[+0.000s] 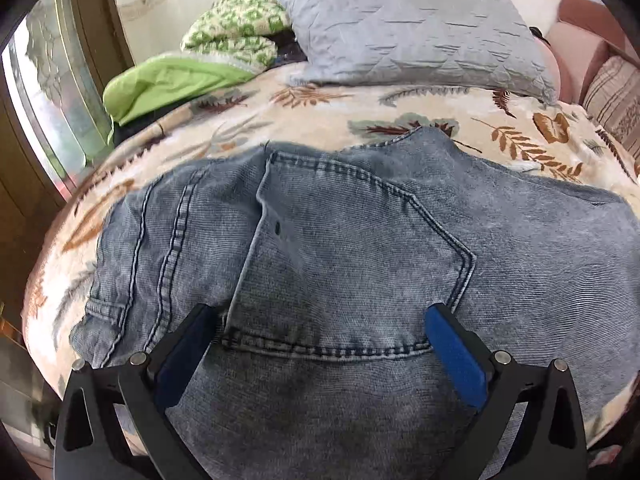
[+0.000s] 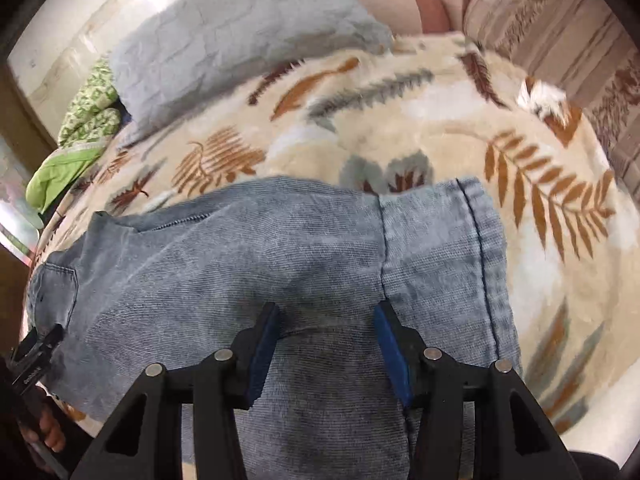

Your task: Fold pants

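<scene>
Faded blue jeans [image 1: 360,240] lie flat on a bed [image 1: 420,104] covered by a cream blanket with brown and grey leaf prints.

Left view: the left gripper [image 1: 324,316] hangs low over the seat of the jeans, its blue-padded fingers [image 1: 456,360] spread wide and released, gripping nothing. A back pocket [image 1: 352,264] lies between and just ahead of the fingers, its stitched lower edge running across the gap. Beyond the jeans, far ahead, a grey pillow [image 1: 412,28] rests at the head of the bed, with a green blanket [image 1: 168,80] ahead to the left.

Right view: the right gripper [image 2: 326,312] is over the leg part of the jeans [image 2: 240,256], fingers [image 2: 264,348] partly parted and not clamped; denim shows between them. A hemmed edge [image 2: 476,256] lies just right of the fingers. The left gripper's tip [image 2: 40,344] shows at the far left edge.
</scene>
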Demonstrator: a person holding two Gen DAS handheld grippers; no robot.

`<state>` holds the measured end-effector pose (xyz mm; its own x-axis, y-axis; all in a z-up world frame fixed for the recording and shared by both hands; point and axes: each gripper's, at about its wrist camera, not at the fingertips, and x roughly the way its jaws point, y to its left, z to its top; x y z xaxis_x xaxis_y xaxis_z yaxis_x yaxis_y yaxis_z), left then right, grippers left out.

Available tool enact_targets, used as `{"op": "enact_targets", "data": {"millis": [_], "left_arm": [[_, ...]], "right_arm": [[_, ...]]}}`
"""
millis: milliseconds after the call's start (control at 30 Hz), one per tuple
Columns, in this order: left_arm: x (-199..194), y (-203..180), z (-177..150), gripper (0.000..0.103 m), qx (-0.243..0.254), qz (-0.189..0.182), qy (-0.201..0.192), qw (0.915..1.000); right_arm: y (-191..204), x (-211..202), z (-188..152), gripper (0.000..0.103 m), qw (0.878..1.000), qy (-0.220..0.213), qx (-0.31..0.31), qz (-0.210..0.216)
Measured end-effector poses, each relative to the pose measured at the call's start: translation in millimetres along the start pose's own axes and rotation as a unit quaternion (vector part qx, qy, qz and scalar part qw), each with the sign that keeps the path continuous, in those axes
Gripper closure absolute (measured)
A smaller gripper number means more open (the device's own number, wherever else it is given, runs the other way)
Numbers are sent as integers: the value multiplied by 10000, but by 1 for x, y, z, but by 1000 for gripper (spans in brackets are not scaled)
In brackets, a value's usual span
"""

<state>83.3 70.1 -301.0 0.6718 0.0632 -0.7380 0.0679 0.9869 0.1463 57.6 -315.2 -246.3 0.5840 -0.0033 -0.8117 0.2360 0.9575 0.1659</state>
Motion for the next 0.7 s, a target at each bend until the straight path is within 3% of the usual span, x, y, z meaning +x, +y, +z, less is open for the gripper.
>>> {"op": "enact_targets", "data": {"millis": [300,700], "left_arm": [[11,0,1,0,-164,-147,-41,9997],[18,-1,3,0,-66,-159,-109,9998]], "right_arm": [[1,6,-5,49,9995,-313,-51,47],[0,10,-5,49,9991,-387,-101,144]]}}
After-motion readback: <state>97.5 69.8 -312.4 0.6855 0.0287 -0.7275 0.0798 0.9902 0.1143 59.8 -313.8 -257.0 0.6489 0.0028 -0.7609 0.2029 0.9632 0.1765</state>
